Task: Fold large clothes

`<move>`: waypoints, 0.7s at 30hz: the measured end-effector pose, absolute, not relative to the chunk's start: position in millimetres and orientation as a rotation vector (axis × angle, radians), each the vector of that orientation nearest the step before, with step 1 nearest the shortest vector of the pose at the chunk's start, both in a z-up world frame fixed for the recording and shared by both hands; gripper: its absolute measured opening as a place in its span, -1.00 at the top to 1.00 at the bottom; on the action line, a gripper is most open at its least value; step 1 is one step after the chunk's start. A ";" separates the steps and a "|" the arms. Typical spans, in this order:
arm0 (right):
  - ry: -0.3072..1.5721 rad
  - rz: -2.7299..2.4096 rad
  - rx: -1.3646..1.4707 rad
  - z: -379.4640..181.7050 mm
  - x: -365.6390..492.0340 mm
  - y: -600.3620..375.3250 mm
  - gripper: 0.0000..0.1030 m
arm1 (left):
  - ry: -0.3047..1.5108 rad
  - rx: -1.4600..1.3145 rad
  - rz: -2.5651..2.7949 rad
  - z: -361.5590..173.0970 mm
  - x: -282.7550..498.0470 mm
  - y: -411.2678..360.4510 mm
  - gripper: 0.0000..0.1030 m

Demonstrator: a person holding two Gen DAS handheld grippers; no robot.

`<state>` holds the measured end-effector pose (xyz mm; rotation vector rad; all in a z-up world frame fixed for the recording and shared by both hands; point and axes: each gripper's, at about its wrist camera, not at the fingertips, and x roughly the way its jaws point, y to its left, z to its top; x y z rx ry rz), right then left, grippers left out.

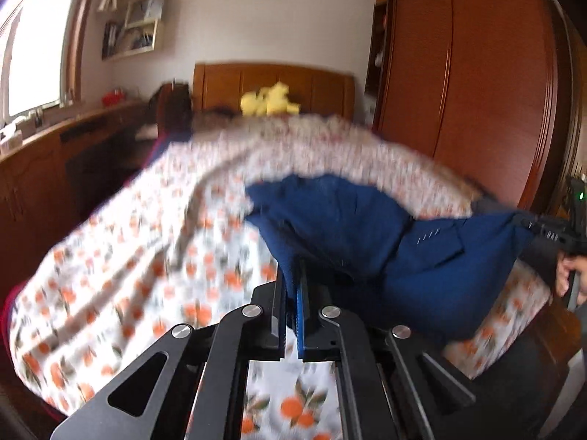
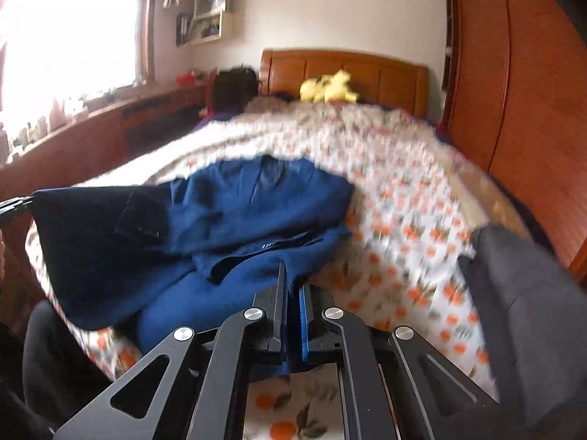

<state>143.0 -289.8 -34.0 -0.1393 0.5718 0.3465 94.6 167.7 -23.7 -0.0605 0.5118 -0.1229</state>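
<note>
Blue jacket (image 1: 341,227) lies on the bed (image 1: 110,256), on the orange-print sheet, near the foot edge. It is rumpled, with no finished fold visible; judged early in the task.

Left tongs (image 1: 292,293): clenched on a pinch of the jacket's cloth at the near hem. Right tongs (image 2: 293,293): likewise clenched on blue cloth at the near edge. In the left wrist view the right tongs also show at 3 o'clock, pulling a jacket corner out taut, with a hand (image 1: 567,275) on the grip. In the right wrist view the left tongs show at 9 o'clock with the other corner stretched.

Judgement: both near corners are grasped and the hem is raised off the sheet; the far part, with collar and lapels, rests on the bed. Left to do: carry the hem over toward the collar, lay it flat, then fold further.

Edges and room:
- Sheet beyond the jacket, toward 12 o'clock, is bare up to the yellow plush toy (image 2: 328,90) by the headboard (image 2: 367,69); ample room for laying the fold.
- Wardrobe (image 2: 513,91) stands close along the bed at 2 to 3 o'clock; little side clearance there.
- A grey cloth item (image 2: 521,311) sits at 4 o'clock in the right wrist view, near the bed edge; what it is cannot be told.
- Frames are motion-blurred; fine seams are unreadable.
</note>
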 end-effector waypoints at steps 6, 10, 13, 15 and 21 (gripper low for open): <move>0.427 0.311 -0.126 46.8 142.2 -290.7 0.94 | 0.365 -0.040 -0.108 66.0 97.5 156.7 0.94; 0.347 0.308 -0.153 94.1 126.4 -290.7 0.94 | 0.283 -0.041 -0.105 120.2 89.0 150.2 0.94; 0.289 0.304 -0.175 125.0 106.4 -292.7 0.94 | 0.227 -0.041 -0.112 157.5 76.4 143.2 0.94; 0.252 0.301 -0.177 143.2 91.9 -297.9 0.94 | 0.194 -0.036 -0.116 177.1 65.5 138.0 0.94; 0.186 0.274 -0.180 174.3 64.9 -322.5 0.94 | 0.152 -0.004 -0.101 207.0 48.1 121.4 0.93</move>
